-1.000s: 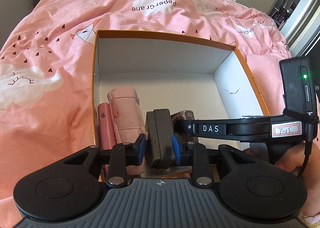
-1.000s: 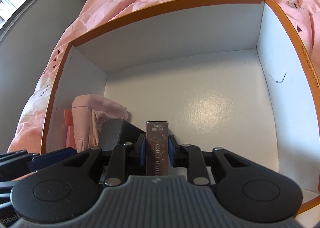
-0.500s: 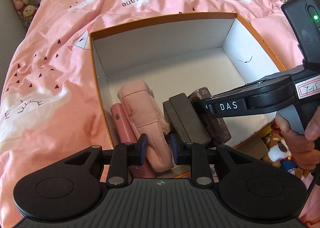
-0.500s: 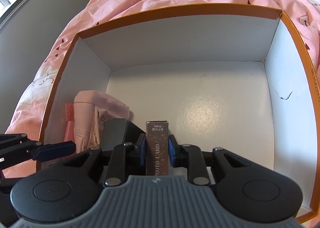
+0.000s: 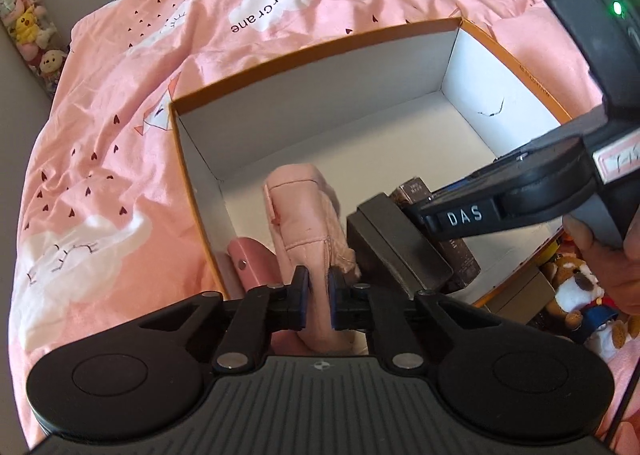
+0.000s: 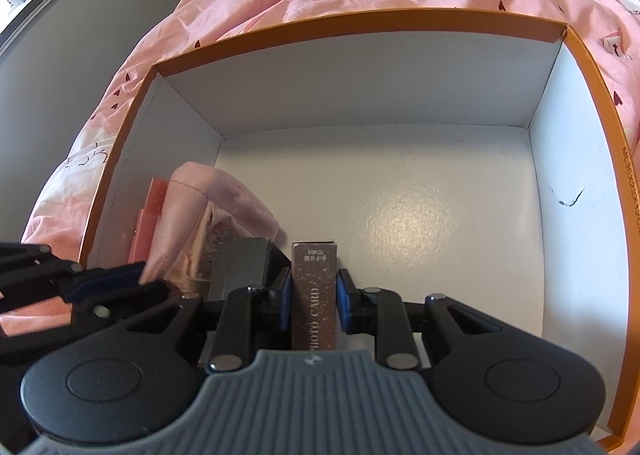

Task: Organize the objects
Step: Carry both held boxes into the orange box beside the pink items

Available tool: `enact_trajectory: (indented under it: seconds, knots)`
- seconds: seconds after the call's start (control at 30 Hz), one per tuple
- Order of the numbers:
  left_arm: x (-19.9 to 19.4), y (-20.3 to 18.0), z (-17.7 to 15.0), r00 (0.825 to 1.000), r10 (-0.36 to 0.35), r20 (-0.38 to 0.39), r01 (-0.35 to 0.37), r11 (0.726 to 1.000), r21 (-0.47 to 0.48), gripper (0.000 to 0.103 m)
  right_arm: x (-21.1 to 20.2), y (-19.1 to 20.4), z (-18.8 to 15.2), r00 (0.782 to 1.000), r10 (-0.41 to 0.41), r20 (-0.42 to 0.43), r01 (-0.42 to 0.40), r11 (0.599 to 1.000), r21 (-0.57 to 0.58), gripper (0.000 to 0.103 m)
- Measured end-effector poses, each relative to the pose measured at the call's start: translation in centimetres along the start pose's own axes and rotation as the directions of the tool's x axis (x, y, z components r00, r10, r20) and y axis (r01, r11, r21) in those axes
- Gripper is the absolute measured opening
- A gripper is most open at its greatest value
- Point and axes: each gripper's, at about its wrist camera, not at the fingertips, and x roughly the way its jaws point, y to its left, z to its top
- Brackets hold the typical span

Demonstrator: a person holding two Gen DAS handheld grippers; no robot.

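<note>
Left gripper [image 5: 318, 297]: jaws have just been closing, now nearly together with nothing clamped; pink pouch [image 5: 306, 215] shows behind the slit. Right gripper [image 6: 313, 303]: clenched on brown card box [image 6: 314, 295], marked PHOTO CARD, upright, low in the box [image 6: 552, 175]. Row along the box's near left side, left to right: pink case [image 5: 250, 263], pouch, black block [image 5: 394, 243], card box. Box sits on pink quilt [image 5: 100, 175]. Hand [image 5: 608, 255] holds right gripper's handle.

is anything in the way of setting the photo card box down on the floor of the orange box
Nothing visible. The right tongs hold the photo card box beside the black case, with bare white floor of the orange box ahead.
</note>
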Motion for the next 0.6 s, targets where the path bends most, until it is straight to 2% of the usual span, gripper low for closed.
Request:
enact_trajectory:
  seconds: [0.23,0.47,0.6]
  knots:
    - [0.0,-1.1,0.3,0.999,0.04,-0.027,-0.039,0.999,0.038,0.009,-0.2,0.1,-0.2,1.0,-0.002,-0.004,0.003,1.0,0.016,0.025]
    - [1.2,-0.4,-0.5,0.997,-0.029,-0.074,0.024,0.998,-0.064,0.011,-0.4,0.4,-0.4,1.0,0.004,-0.016,-0.003,0.998,0.067,0.027]
    - [1.2,1.6,-0.9,0.989,-0.13,-0.064,0.116,0.974,-0.192,0.017,0.2,0.6,-0.4,0.999,-0.003,-0.034,0.007,0.994,0.108,0.029]
